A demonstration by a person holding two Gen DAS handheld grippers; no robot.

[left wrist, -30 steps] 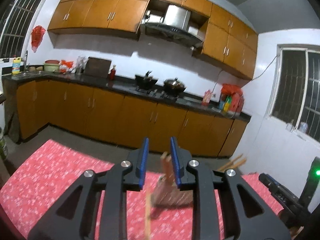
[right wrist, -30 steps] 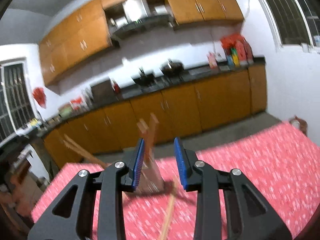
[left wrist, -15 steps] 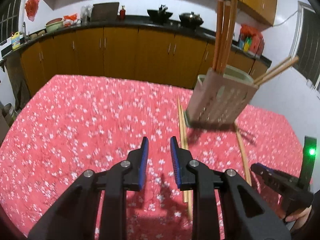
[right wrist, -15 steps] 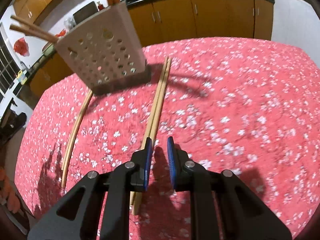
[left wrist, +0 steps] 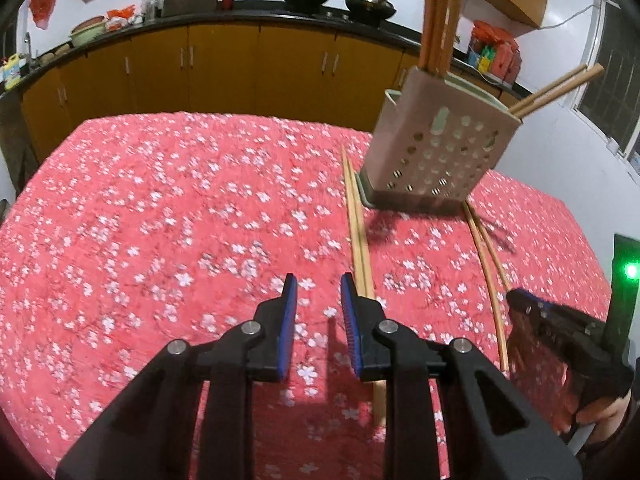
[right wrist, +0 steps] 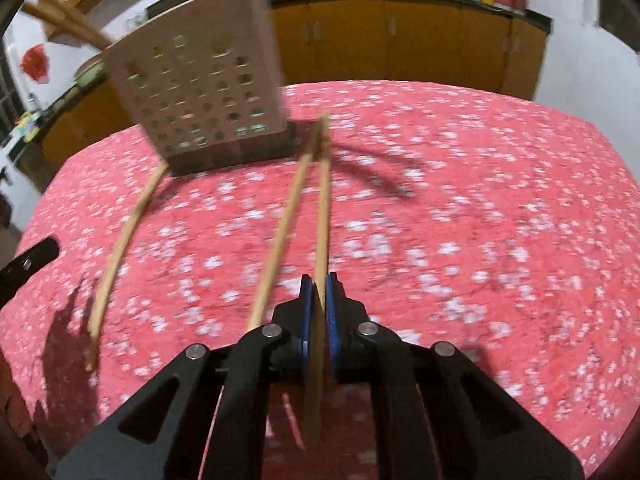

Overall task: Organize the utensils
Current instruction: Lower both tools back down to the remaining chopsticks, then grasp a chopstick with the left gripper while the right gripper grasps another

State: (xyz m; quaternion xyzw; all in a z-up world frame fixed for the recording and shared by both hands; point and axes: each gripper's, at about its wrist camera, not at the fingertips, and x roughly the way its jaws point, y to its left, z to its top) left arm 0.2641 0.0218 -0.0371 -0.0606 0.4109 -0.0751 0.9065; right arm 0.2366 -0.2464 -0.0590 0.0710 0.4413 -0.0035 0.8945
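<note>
Left-wrist view takes in the biggest thing first: a table under a red tablecloth (left wrist: 168,216) printed with small white blossoms, with a run of orange-brown kitchen cabinets (left wrist: 224,68) behind it. No writing can be read anywhere; the bottles and packets on the counter are too small and blurred for any brand.

One perforated beige utensil holder (left wrist: 436,152) stands on the far part of the cloth. Several chopsticks stand upright in it and two more lean out over its right rim; the upright bunch is too close together to count.

Four chopsticks lie loose on the cloth. One pair (left wrist: 486,256) runs from the holder's right corner toward the camera. Of the other pair, the right-wrist view shows a single chopstick (right wrist: 280,236) lying free and just beside it the gripped chopstick (right wrist: 323,208), their far ends near the holder's base.

Right gripper (right wrist: 316,292) is clenched on that chopstick, blue pads pressed to both its sides. Left gripper (left wrist: 318,292) hangs over the cloth with its jaws released and a narrow gap between them, nothing inside, the pair just to its right.
</note>
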